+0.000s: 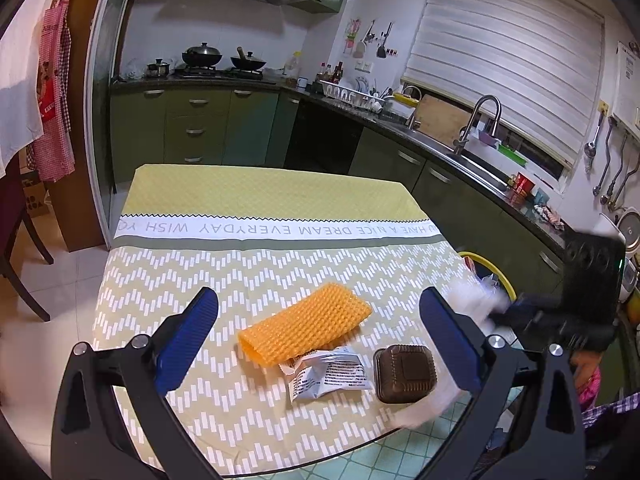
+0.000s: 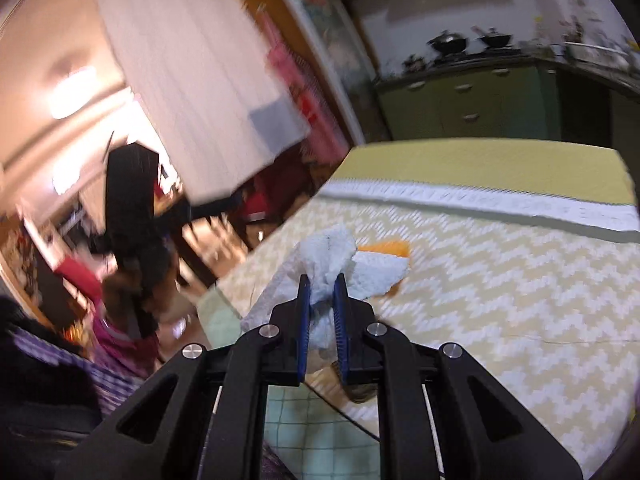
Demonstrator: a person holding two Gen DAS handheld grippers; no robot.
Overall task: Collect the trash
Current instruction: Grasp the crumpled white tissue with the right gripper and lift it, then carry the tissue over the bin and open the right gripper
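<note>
The right tool (image 2: 323, 280) is clenched on a crumpled white tissue (image 2: 332, 260) lifted above the desk (image 2: 500, 280), while the left tool (image 1: 319, 308) hangs released over the orange netting (image 1: 304, 328).

Crumpled white tissue (image 2: 320, 268) pinched aloft; orange net sleeve (image 1: 306, 326), wrapper (image 1: 328, 374), brown tray (image 1: 405, 373) on table.

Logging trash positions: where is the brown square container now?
In the left wrist view, the brown square container sits near the table's right edge, right of the white wrapper.
</note>
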